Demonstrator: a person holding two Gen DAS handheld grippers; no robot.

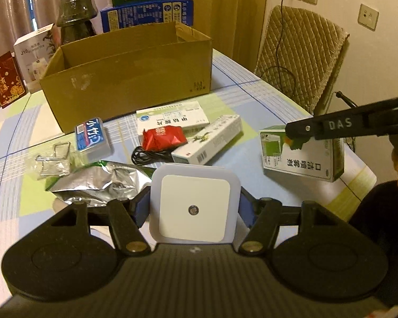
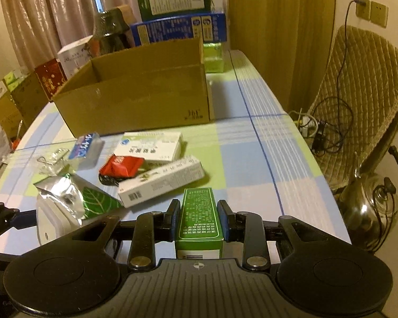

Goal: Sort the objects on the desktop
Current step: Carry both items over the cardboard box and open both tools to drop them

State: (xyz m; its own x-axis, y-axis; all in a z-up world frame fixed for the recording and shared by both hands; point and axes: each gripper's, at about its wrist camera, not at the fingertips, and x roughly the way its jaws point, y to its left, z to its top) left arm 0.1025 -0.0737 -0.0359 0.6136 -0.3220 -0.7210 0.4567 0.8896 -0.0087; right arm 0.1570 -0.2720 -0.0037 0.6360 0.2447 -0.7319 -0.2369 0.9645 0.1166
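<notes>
the left hand-held gripper point(image 1: 193, 206) pinches a white night light point(image 1: 194, 204) by its smooth, likely slippery sides. the right hand-held gripper point(image 2: 199, 218) pinches a green box point(image 2: 199, 212), probably light, crushable card. the cardboard box point(image 1: 135, 79) sits ahead of both on the counter point(image 1: 252, 159).

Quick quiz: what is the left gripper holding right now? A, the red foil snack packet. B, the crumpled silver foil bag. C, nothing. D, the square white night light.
D: the left gripper is shut on the square white night light, its blue pads pressing both sides.
</notes>
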